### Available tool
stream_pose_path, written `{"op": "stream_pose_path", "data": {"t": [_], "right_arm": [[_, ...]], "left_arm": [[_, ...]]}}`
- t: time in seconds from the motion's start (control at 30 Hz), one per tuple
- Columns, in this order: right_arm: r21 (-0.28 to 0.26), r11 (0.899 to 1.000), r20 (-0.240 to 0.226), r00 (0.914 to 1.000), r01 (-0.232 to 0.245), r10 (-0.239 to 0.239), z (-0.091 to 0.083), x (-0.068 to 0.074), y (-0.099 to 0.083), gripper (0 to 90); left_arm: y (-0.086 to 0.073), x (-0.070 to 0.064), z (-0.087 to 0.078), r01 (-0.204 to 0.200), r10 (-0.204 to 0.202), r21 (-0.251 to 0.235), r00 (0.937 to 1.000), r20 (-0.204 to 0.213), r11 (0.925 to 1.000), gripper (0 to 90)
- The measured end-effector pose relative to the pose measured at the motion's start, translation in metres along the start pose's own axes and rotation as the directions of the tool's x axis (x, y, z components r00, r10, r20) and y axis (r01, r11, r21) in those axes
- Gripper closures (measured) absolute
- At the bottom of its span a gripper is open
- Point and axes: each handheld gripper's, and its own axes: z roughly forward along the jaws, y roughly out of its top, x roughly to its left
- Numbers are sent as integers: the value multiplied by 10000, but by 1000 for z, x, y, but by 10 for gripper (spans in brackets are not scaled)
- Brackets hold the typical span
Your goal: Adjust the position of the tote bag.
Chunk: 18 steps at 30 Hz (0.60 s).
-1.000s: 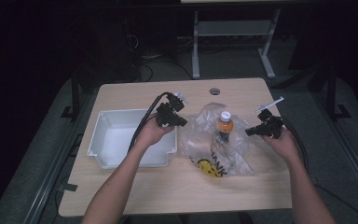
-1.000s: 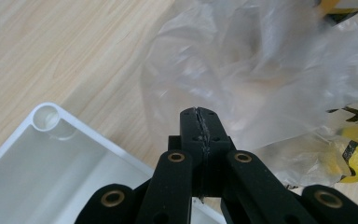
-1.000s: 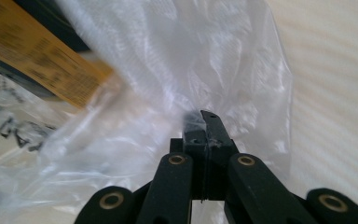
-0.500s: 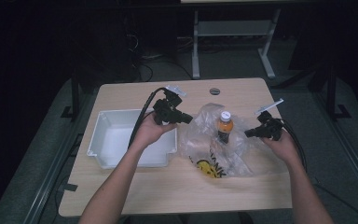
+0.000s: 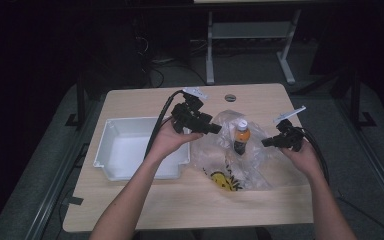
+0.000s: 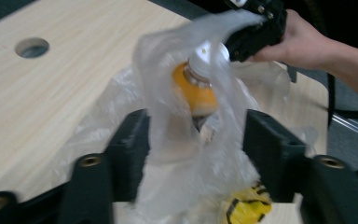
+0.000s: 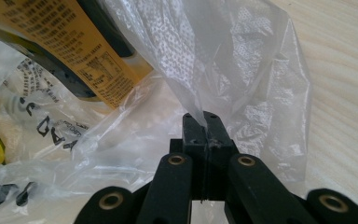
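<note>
While the right gripper (image 7: 204, 122) pinches the clear crinkly plastic bag's (image 5: 260, 160) edge, the left gripper (image 6: 196, 140), jaws wide, straddles the bagged orange-labelled bottle (image 5: 240, 138) standing mid-table. Too hard a tug could topple it. Since the earlier frame, the left gripper has closed in from beside the white plastic bin (image 5: 130, 150).

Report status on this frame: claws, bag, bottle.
Right claw shut on clear plastic bag. Left claw open, straddling bag film. Orange-labelled white-capped bottle upright inside. Nothing blocking.

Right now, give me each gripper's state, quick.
Left gripper: open, jaws astride the plastic bag and bottle.
Right gripper: shut on the plastic bag.
</note>
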Motion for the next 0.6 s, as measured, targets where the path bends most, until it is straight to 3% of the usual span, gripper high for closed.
{"op": "stream_pose_path", "data": {"t": [0.2,0.47,0.6], "right_arm": [[-7,10000,-102,9999,88,-88,3,2,1,896],[42,9998,-206,9996,217,-216,7,7,4,896],[20,9995,-243,9993,299,-299,8,8,4,896]], "left_arm": [[6,-1,4,106,-108,-70,9998,-173,9999,271],[18,3,10,207,-217,-284,9992,-341,9994,232],[23,7,16,290,-296,-114,9983,-496,9995,207]]}}
